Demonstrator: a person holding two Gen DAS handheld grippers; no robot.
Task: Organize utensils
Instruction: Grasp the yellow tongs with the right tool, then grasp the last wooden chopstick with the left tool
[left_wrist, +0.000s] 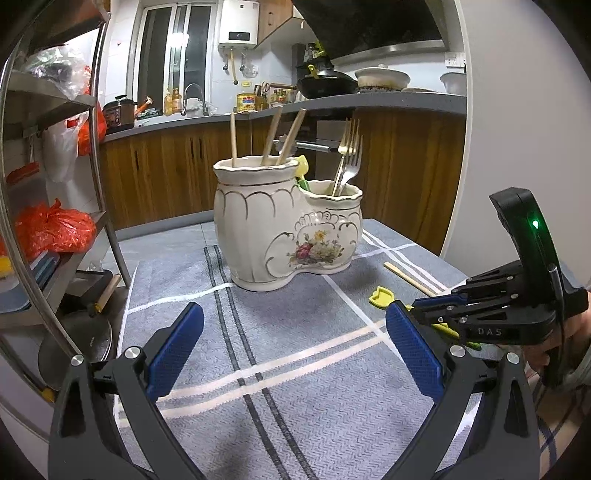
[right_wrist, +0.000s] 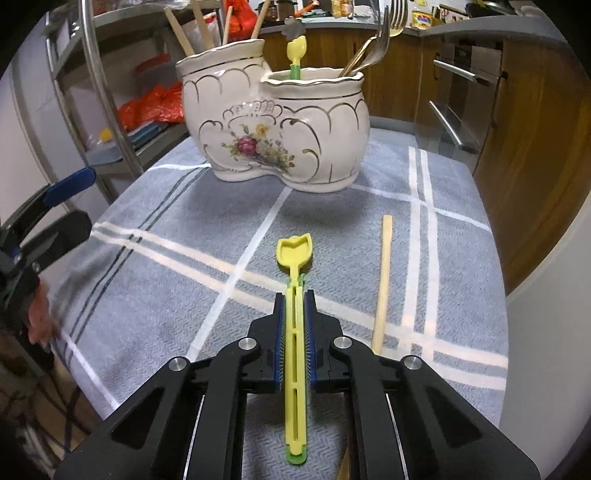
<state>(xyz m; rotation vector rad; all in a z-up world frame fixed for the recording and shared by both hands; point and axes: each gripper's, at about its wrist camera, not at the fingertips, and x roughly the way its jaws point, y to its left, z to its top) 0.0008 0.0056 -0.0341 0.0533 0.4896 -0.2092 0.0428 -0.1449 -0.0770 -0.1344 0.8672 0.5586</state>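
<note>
A white ceramic two-pot utensil holder (left_wrist: 284, 225) (right_wrist: 275, 122) stands on the grey striped cloth. Its taller pot holds wooden chopsticks (left_wrist: 273, 136); its lower pot holds two forks (left_wrist: 349, 155) and a yellow-green plastic spoon (right_wrist: 295, 55). My right gripper (right_wrist: 294, 295) is shut on a second yellow-green plastic spoon (right_wrist: 294, 258), its tulip-shaped end pointing at the holder; its tip also shows in the left wrist view (left_wrist: 382, 296). A loose chopstick (right_wrist: 382, 280) (left_wrist: 410, 279) lies on the cloth to the right. My left gripper (left_wrist: 295, 339) is open and empty over the cloth.
A metal shelf rack (left_wrist: 59, 166) with red bags stands left of the table. Wooden kitchen cabinets (left_wrist: 166, 166) and an oven front (right_wrist: 465, 85) are behind. The cloth-covered table's right edge (right_wrist: 491, 236) is close to the loose chopstick.
</note>
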